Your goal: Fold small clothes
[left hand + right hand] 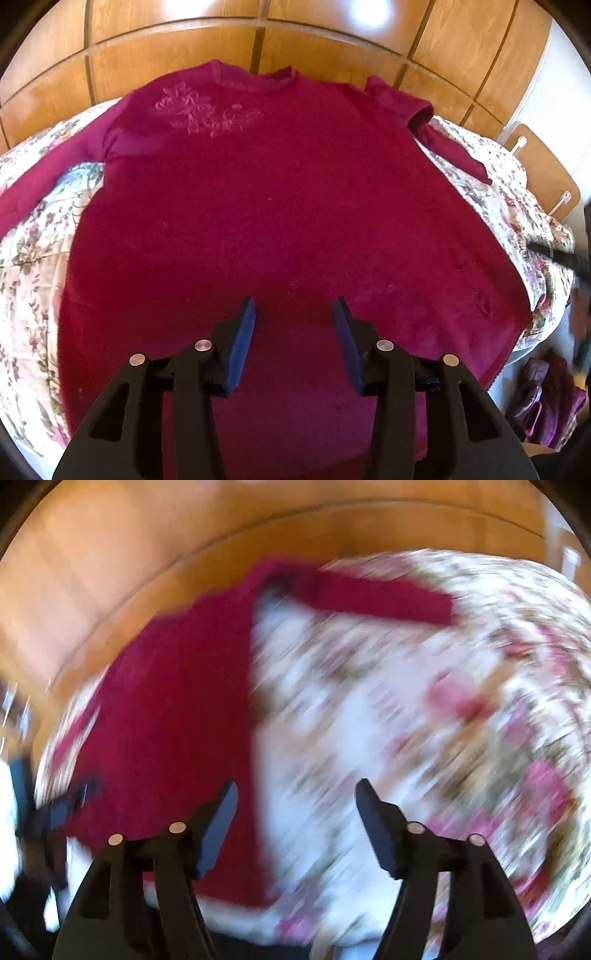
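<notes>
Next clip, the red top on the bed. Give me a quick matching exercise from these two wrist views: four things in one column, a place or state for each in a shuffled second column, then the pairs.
Things
1. red top
2. floral bedspread
3. left tongs
4. embroidered flower motif

Places or states
A. open over the lower part of the garment, nothing between the pads
B. on the chest, just below the neckline
C. spread flat, front up, sleeves out to the sides
D. underneath the garment, showing on both sides of it

Pairs: 1-C, 2-D, 3-A, 4-B
</notes>
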`<action>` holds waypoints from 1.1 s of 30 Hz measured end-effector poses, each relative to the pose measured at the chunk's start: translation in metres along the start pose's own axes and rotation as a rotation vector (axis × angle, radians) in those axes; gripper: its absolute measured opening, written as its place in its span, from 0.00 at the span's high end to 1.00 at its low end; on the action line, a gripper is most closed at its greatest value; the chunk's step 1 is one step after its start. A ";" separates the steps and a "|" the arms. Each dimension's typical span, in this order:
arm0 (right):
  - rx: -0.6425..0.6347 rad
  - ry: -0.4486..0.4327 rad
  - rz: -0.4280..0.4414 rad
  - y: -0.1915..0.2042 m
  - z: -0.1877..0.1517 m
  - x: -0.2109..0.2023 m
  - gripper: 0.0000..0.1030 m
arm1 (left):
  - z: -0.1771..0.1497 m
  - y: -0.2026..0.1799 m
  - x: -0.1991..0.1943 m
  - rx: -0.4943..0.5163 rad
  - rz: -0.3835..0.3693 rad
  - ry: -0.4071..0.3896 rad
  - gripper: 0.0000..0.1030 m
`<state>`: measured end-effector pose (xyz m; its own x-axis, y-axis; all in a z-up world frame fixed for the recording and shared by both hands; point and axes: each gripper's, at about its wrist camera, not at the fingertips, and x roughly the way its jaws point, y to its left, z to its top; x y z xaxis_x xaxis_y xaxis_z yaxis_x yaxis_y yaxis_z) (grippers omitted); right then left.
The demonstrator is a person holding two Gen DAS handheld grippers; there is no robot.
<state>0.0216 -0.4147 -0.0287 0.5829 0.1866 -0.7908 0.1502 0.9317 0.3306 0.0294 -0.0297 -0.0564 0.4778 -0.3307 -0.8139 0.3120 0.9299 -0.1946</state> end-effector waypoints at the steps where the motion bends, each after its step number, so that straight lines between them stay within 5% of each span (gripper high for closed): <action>1: 0.071 -0.021 -0.027 -0.018 0.018 0.008 0.48 | -0.001 0.001 0.002 -0.004 0.001 0.003 0.59; 9: 0.469 -0.060 -0.112 -0.108 0.123 0.093 0.55 | -0.003 -0.003 0.006 -0.022 0.022 0.004 0.49; 10: 0.468 -0.048 -0.113 -0.108 0.128 0.099 0.59 | -0.003 -0.003 0.007 -0.024 0.025 0.005 0.47; 11: 0.448 -0.032 -0.127 -0.105 0.133 0.107 0.79 | -0.003 -0.005 0.007 -0.025 0.028 0.007 0.45; 12: 0.414 -0.015 -0.147 -0.100 0.136 0.111 0.86 | -0.002 -0.006 0.008 -0.024 0.031 0.008 0.44; 14: 0.323 -0.013 -0.194 -0.087 0.141 0.107 0.90 | -0.001 -0.008 0.009 -0.016 0.041 0.012 0.44; 20: 0.172 -0.146 -0.436 -0.099 0.162 0.057 0.91 | 0.001 -0.004 0.011 -0.020 0.022 0.023 0.44; 23: 0.197 -0.123 -0.564 -0.132 0.169 0.058 0.91 | 0.002 -0.005 0.012 -0.021 0.024 0.026 0.44; 30: 0.197 -0.014 -0.686 -0.163 0.158 0.095 0.90 | 0.002 -0.005 0.011 -0.023 0.026 0.028 0.41; 33: 0.176 -0.066 -0.671 -0.152 0.156 0.081 0.59 | 0.003 -0.002 0.007 -0.034 0.010 0.027 0.41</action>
<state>0.1704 -0.5895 -0.0622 0.3658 -0.4364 -0.8220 0.6186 0.7739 -0.1356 0.0349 -0.0349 -0.0602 0.4579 -0.3168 -0.8306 0.2790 0.9384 -0.2041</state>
